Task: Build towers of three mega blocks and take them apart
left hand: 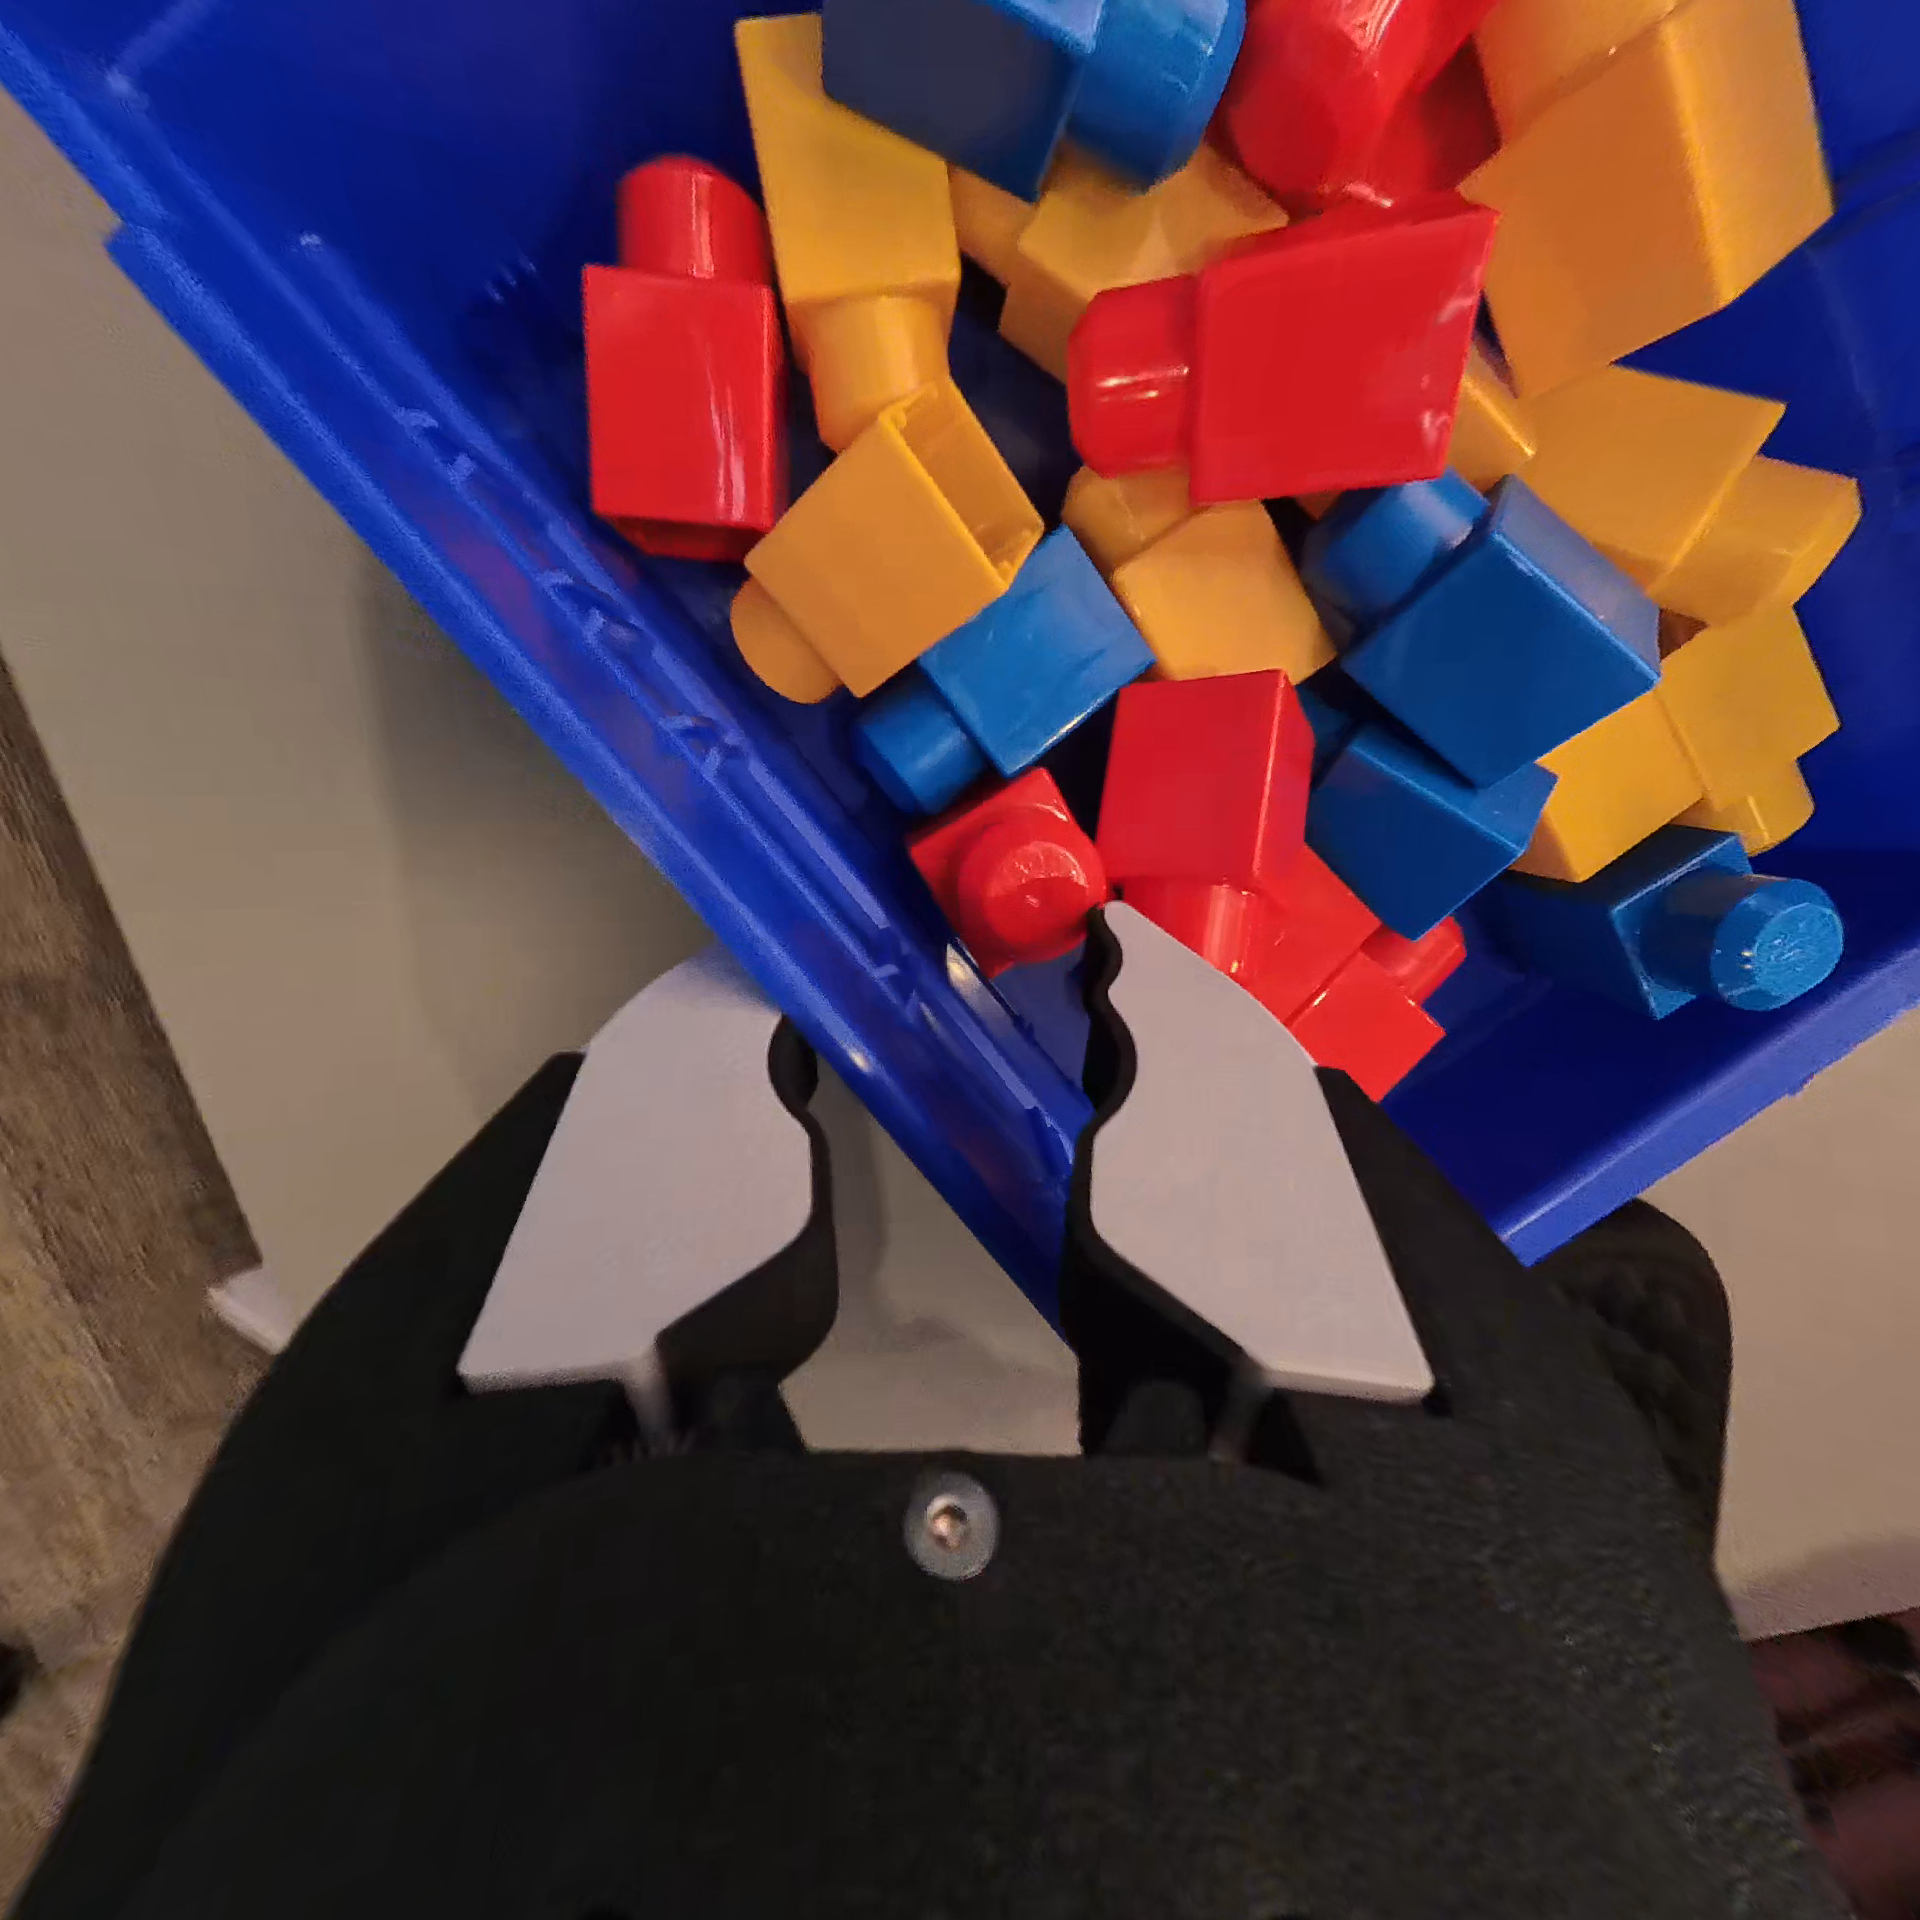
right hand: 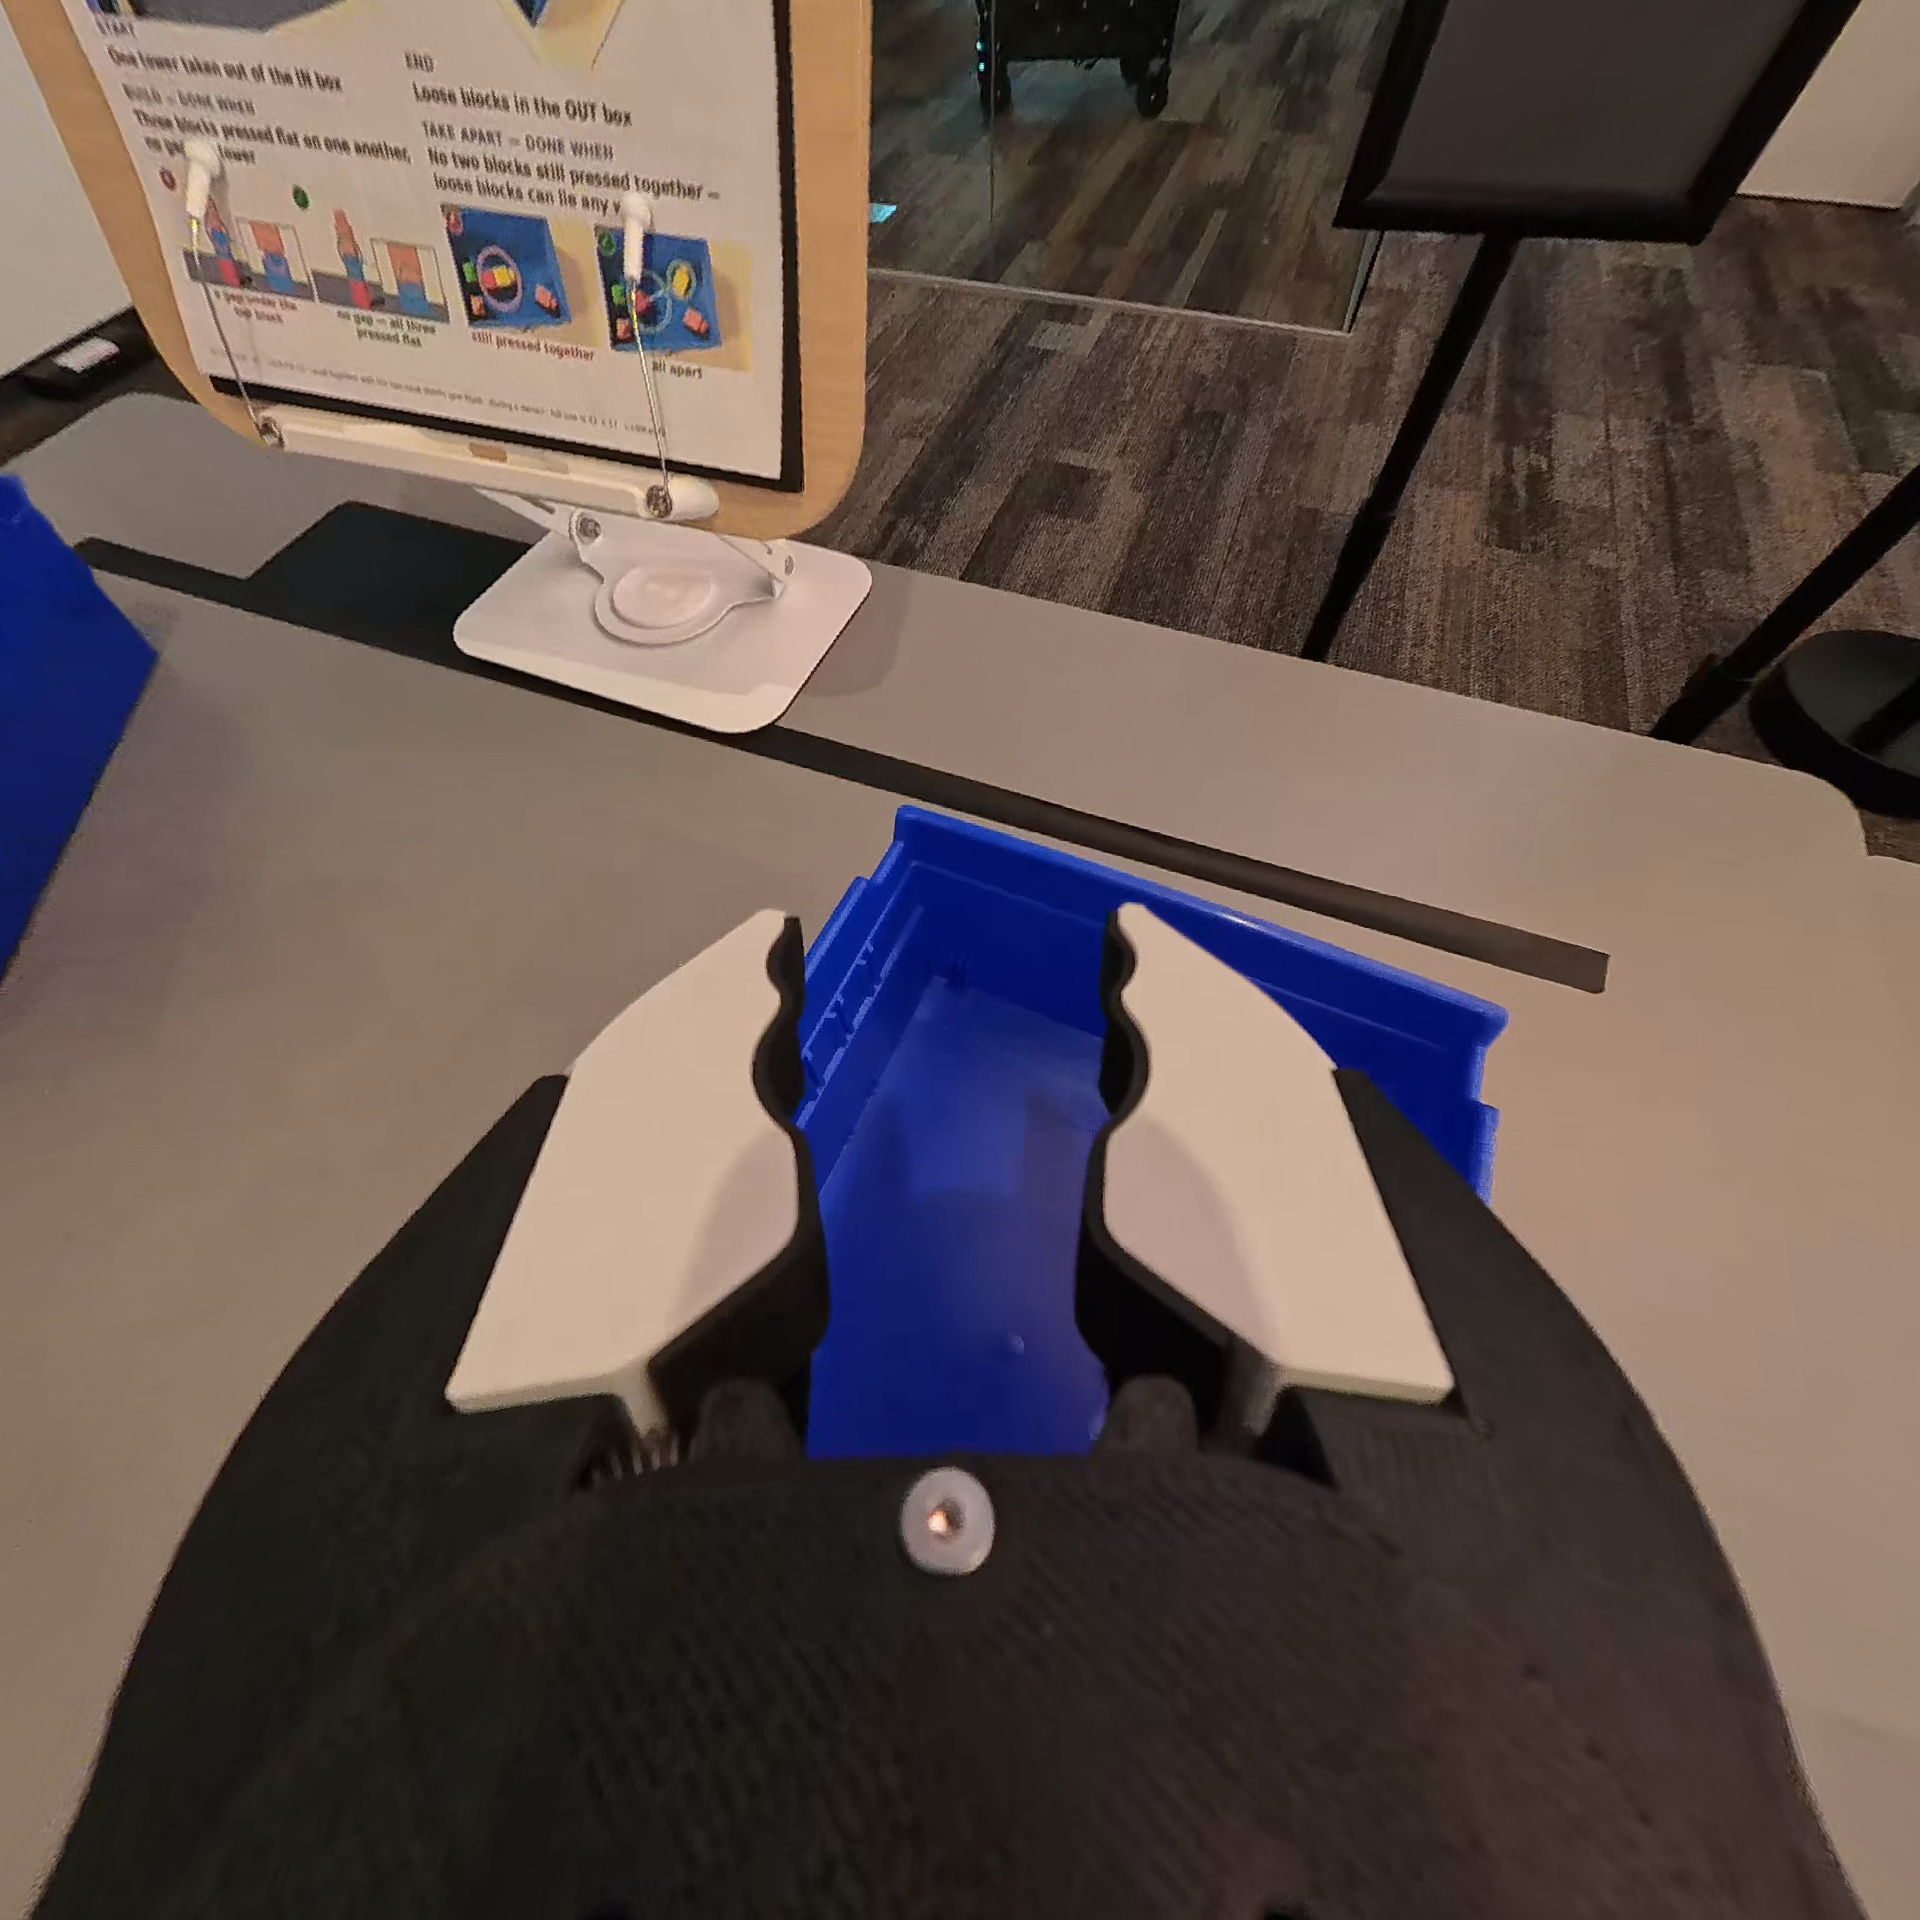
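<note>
In the left wrist view the blue bin [left hand: 582, 582] is cut off at the top and its wall hides the left claw's [left hand: 935, 935] left fingertip; the claw straddles that wall, released, its right fingertip [left hand: 1127, 935] touching a red block [left hand: 1023, 883] whose stud points toward the camera, amid jumbled red, yellow and blue blocks. In the right wrist view the right claw [right hand: 951, 925] hangs released above a second blue bin [right hand: 1299, 966] on the grey surface [right hand: 416, 883], its near end hidden by the claw.
</note>
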